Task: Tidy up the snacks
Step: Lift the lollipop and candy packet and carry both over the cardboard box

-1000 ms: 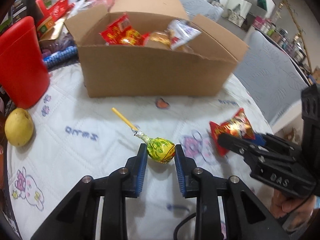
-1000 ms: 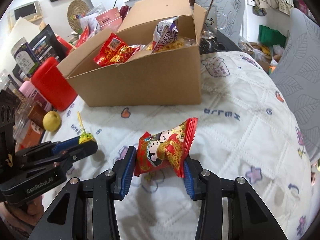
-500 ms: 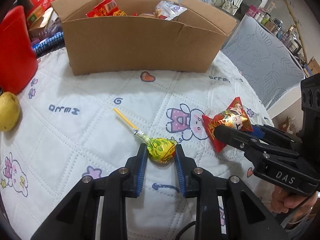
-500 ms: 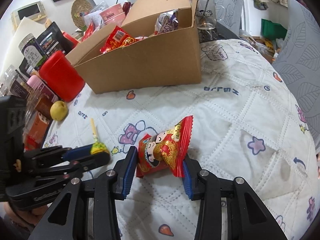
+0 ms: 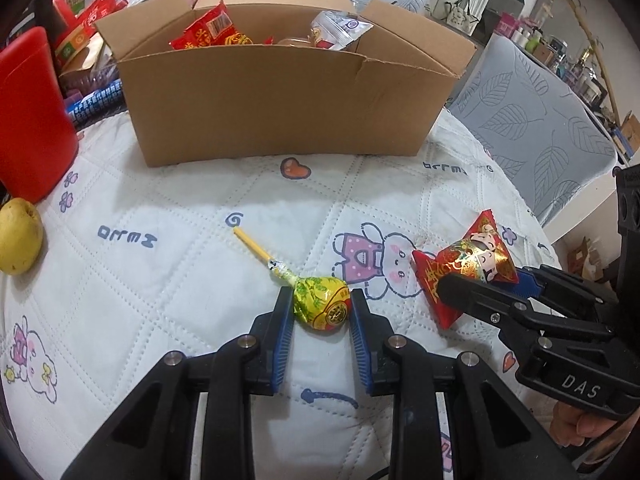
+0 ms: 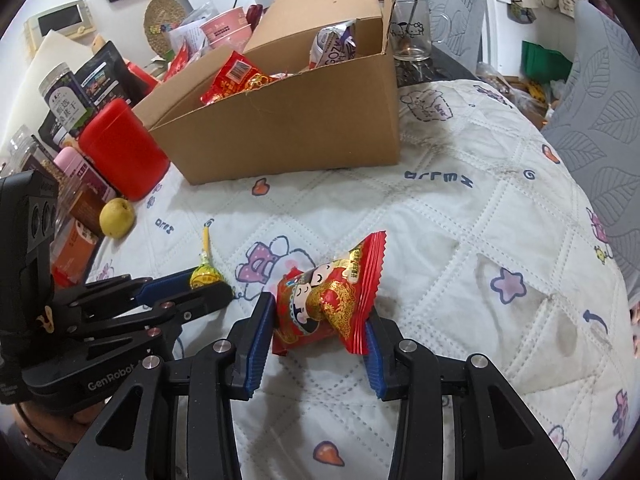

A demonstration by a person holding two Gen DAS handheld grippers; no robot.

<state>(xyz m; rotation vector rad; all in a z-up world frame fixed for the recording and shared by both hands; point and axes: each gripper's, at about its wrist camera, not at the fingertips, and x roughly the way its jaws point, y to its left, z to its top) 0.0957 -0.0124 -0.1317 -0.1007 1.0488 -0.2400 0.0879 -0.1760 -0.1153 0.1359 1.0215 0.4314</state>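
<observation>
Between the left tongs (image 5: 322, 312) sits the lollipop (image 5: 322, 307), clamped; right tongs (image 6: 320, 320) pinch the red packet (image 6: 326, 300).

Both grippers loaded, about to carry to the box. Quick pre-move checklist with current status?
1. left gripper shut on lollipop: ok.
2. right gripper shut on red snack packet: ok.
3. Items lifted off the quilted cloth: cannot tell.
4. cardboard box flaps open: ok.
5. Room left inside box: cannot tell.
6. Cloth between grippers and box free of obstacles: ok.
</observation>
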